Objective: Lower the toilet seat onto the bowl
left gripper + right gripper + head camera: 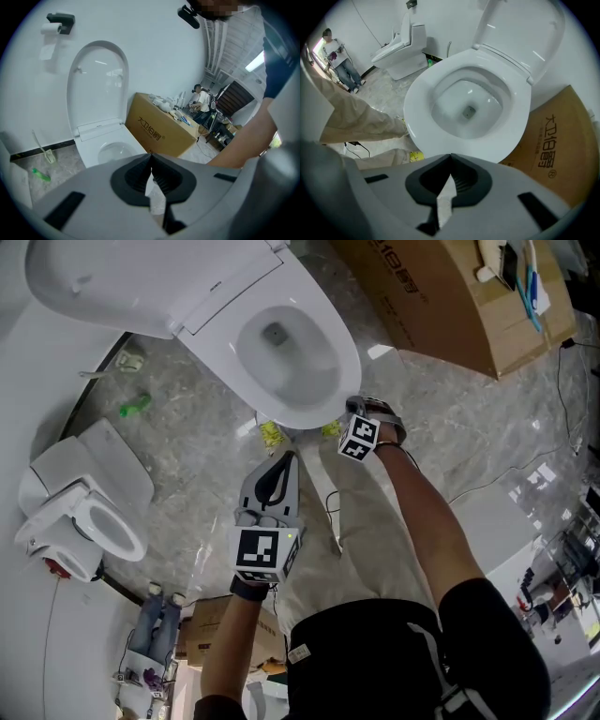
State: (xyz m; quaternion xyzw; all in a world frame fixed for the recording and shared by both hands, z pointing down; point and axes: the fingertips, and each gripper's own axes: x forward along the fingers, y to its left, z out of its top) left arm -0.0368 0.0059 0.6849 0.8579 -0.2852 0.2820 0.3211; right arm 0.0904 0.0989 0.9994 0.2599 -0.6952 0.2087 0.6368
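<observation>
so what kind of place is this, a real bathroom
Likely a fixture showroom or test space, not a home bathroom: a large white ceramic toilet, a second smaller white toilet and a big brown cardboard box stand in one room.

Toilet seat (417,110): white, glossy, a broad oval ring. It lies flat, down on the rim of the bowl (464,112), hinged end at the rear. Bowl: white, visible through the ring, dark drain at the bottom. It stands on the grey marbled floor (197,446).
</observation>
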